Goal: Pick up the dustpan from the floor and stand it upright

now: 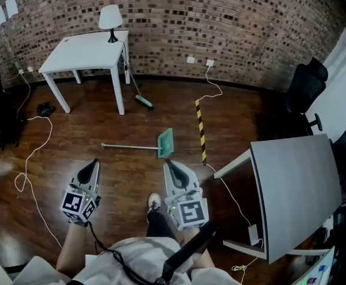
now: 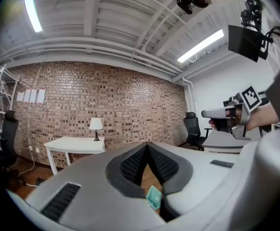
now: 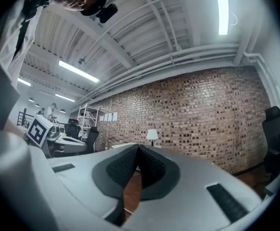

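The left gripper (image 1: pixel 93 164) is held level above the floor (image 1: pixel 125 183), its jaws pressed together on nothing. The right gripper (image 1: pixel 168 162) beside it is likewise closed and empty. At 12 o'clock from the right gripper, just past its tips, the green dustpan (image 1: pixel 166 142) lies on the floor, its long handle running toward 9 o'clock. Farther out at 12 o'clock a broom (image 1: pixel 139 95) leans by a white tabletop (image 1: pixel 84 51) carrying a lamp (image 1: pixel 110 19). A grey desk (image 1: pixel 295 189) stands at 3 o'clock.
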